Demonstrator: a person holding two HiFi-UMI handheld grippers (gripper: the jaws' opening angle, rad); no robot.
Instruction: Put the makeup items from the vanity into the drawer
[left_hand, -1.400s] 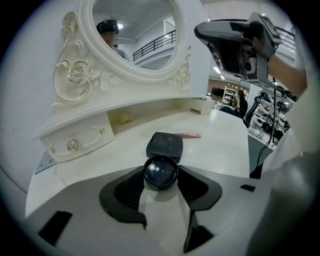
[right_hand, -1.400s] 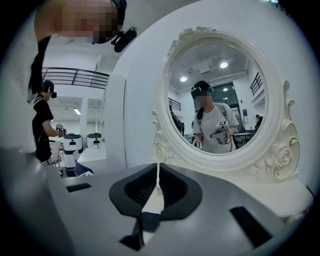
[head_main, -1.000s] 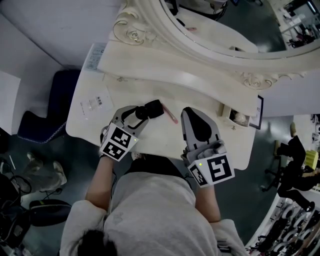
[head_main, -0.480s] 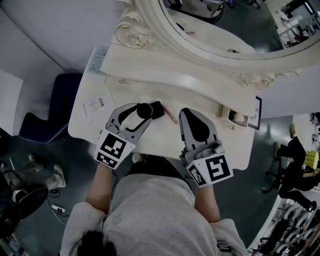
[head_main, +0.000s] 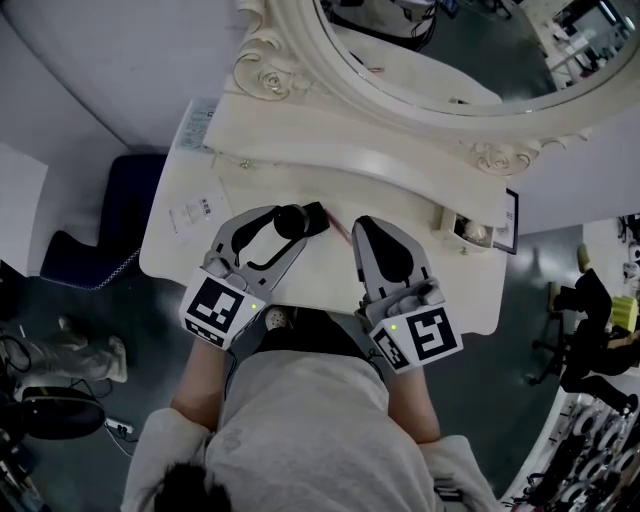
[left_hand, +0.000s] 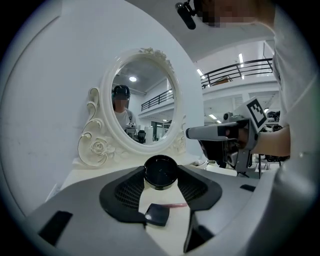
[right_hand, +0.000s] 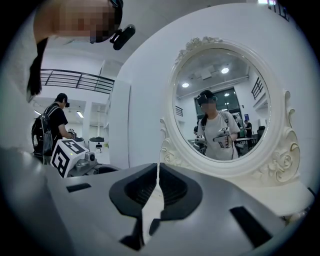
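My left gripper (head_main: 288, 226) is shut on a round black jar (head_main: 291, 217), held up above the white vanity top (head_main: 300, 275). In the left gripper view the jar (left_hand: 160, 171) sits squeezed between both pads (left_hand: 131, 187). Below it on the vanity lie a black square compact (left_hand: 157, 214) and a thin pink stick (left_hand: 175, 205). From the head view the compact (head_main: 315, 216) and the stick (head_main: 341, 229) lie just beyond the jar. My right gripper (head_main: 362, 226) hovers to the right, shut with nothing in it (right_hand: 158, 169). A small open drawer (head_main: 468, 231) sits at the vanity's right.
The oval mirror (head_main: 440, 60) in its carved frame stands at the back on a raised shelf (head_main: 330, 130). Paper leaflets (head_main: 195, 210) lie at the vanity's left. A dark blue seat (head_main: 115, 200) stands left of the vanity, a framed card (head_main: 516, 224) at its right end.
My left gripper has risen from the vanity top with the round black jar in it and tilted up. The right gripper has stayed almost still.
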